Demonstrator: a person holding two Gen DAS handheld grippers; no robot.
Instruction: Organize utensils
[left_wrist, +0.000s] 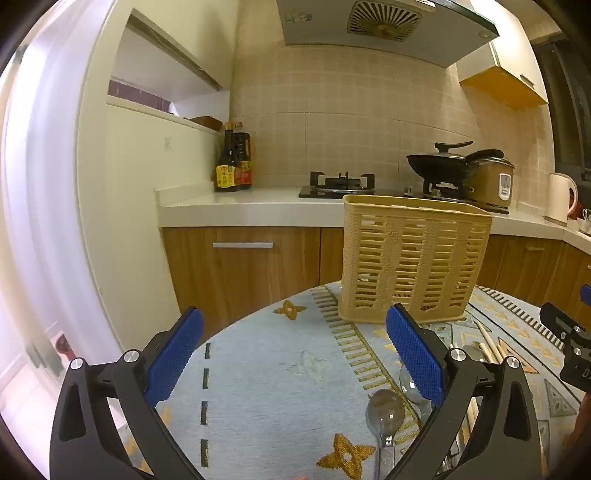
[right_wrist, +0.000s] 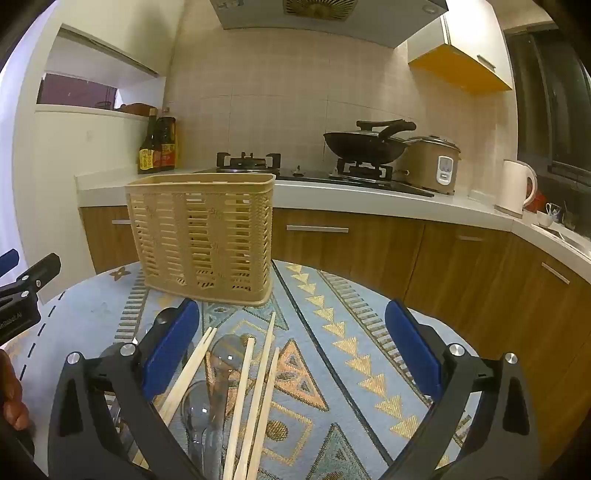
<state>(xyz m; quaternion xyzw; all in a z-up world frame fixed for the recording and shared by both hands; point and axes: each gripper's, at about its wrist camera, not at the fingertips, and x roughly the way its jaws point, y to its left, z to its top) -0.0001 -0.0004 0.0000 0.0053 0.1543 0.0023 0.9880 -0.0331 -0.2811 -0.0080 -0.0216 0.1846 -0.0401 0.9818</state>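
Hovering wide open and empty, the left claw (left_wrist: 295, 354) and right claw (right_wrist: 291, 347) should probably pinch one of the wooden chopsticks (right_wrist: 255, 387) lying beside the clear spoons (right_wrist: 221, 362) mid-shaft, then drop it upright into the slatted basket (right_wrist: 201, 236) just behind.

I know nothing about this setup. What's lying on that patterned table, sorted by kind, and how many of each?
Slatted beige basket: 1
Wooden chopsticks: 5 in view
Clear spoons: 3 in view
Total: 9, though the gripper fingers may hide more spoons or chopsticks.
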